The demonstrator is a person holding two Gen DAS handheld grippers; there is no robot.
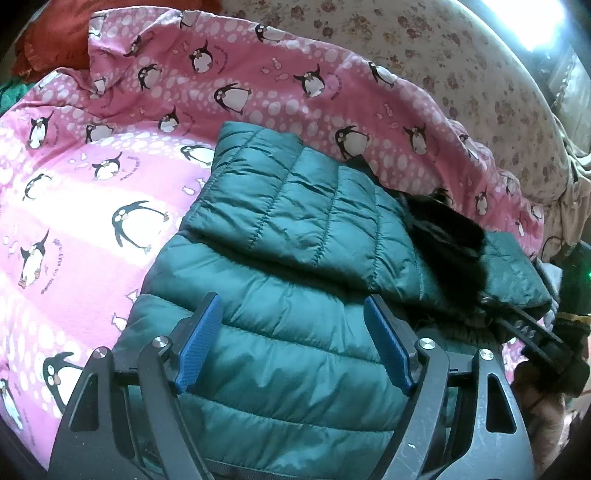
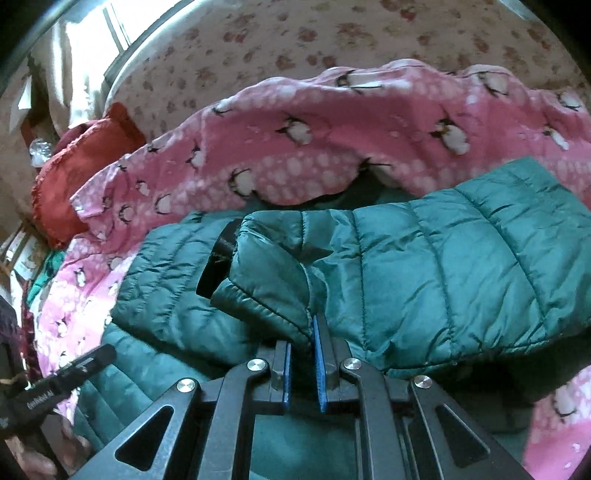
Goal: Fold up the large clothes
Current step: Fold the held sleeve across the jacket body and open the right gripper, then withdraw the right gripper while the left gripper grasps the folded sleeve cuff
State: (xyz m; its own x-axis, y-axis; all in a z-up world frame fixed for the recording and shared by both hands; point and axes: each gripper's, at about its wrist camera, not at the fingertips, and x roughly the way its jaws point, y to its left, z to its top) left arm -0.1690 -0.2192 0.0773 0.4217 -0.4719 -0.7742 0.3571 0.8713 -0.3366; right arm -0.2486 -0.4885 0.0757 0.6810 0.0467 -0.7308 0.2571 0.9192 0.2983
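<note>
A teal quilted puffer jacket [image 1: 280, 266] lies on a pink penguin-print bedspread [image 1: 74, 192], with one sleeve folded across its body and black fur trim [image 1: 447, 236] at the right. My left gripper [image 1: 293, 328] is open and empty, jaws wide, just above the jacket's lower body. My right gripper [image 2: 302, 332] is shut on the sleeve [image 2: 406, 266] near its cuff [image 2: 258, 295] and holds it over the jacket body [image 2: 166, 295]. The right gripper also shows at the right edge of the left wrist view [image 1: 532, 332]; the left one shows at lower left of the right wrist view [image 2: 70, 373].
A red cushion [image 2: 85, 162] lies at the far left of the bed. A floral-patterned sheet [image 1: 424, 48] covers the area behind the bedspread. A bright window [image 1: 532, 18] is at upper right.
</note>
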